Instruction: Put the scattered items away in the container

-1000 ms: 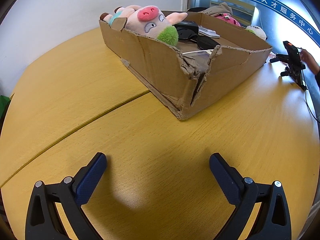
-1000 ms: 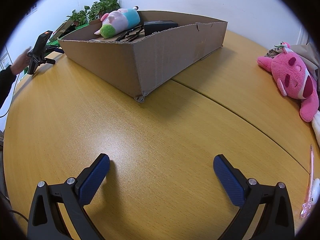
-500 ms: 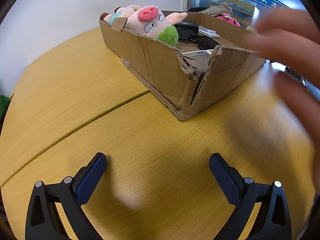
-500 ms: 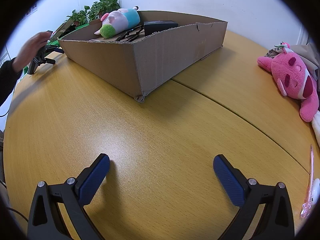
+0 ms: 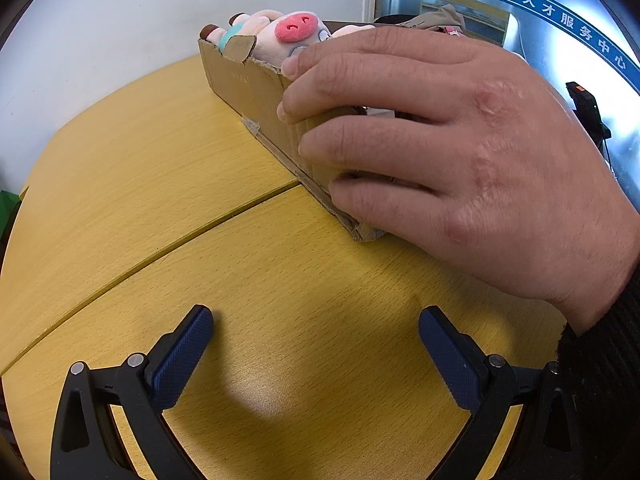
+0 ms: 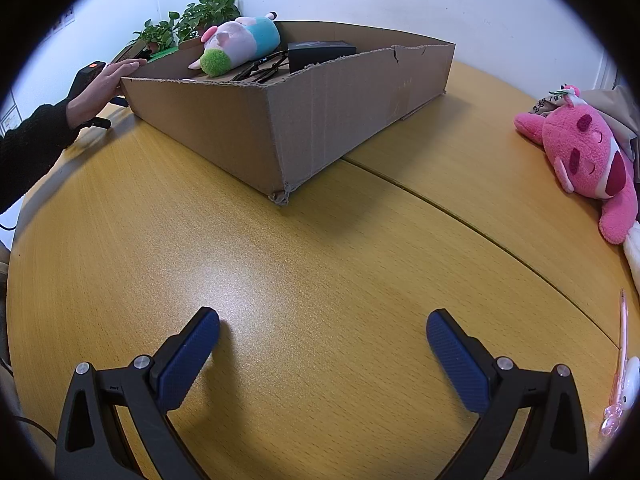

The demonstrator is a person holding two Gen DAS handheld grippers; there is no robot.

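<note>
Cardboard box steadied by a bare hand — both grippers wide, empty; pink plush awaits

Both wrist views sit low over the table, sharing (opposite sides) the box.

Each gripper has 2 black plastic arms with triangular cut-outs, silver screw heads at the joints, and dark blue pads with a fine knurled texture. That holds for the left gripper and the right gripper. The bare hand emerges from a black ribbed knit sleeve.
</note>
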